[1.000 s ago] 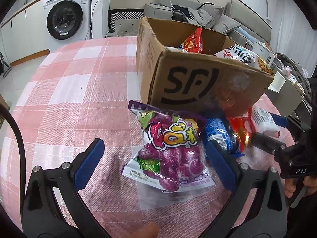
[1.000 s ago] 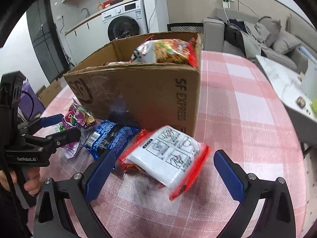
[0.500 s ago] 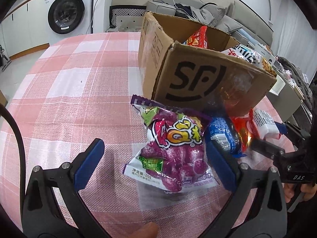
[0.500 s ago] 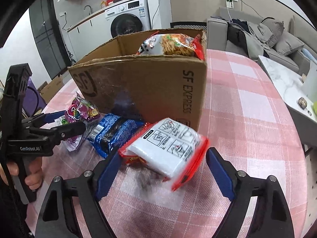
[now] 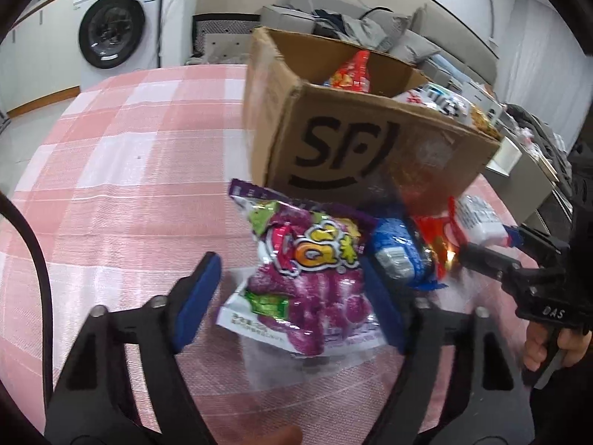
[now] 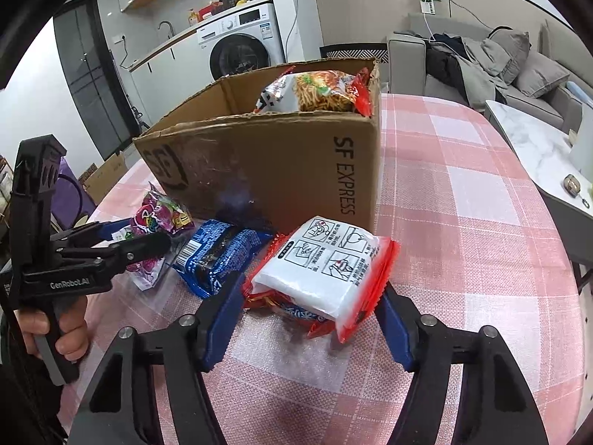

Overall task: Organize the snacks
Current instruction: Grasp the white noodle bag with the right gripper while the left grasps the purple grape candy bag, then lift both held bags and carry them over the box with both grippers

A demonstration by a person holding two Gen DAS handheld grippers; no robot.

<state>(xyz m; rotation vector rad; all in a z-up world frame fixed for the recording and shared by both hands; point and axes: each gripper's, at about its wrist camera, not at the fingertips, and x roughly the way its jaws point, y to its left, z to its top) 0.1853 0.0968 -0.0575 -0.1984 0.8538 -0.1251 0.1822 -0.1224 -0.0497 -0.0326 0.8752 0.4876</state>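
Note:
A purple candy bag (image 5: 296, 289) lies on the pink checked tablecloth (image 5: 129, 170) between the fingers of my left gripper (image 5: 289, 265). Its jaws are closing; the right pad overlaps the bag's edge and the left pad (image 5: 196, 296) stands just clear of it. My right gripper (image 6: 313, 285) is closing too, and both pads touch the sides of a white-and-red noodle packet (image 6: 326, 259). A blue snack packet (image 6: 218, 256) lies between the two. Behind them stands an open cardboard box (image 6: 278, 170) holding more snacks.
A sofa (image 6: 500, 59) with clothes and a white side table (image 6: 537, 148) stand beyond the table's right edge. A washing machine (image 5: 111, 33) is at the far left. Bare tablecloth stretches left of the box (image 5: 370, 155).
Both grippers have narrowed from wide open. The left pads have come in around the purple bag and the right pads have come in onto the noodle packet. Neither hand has shifted much.

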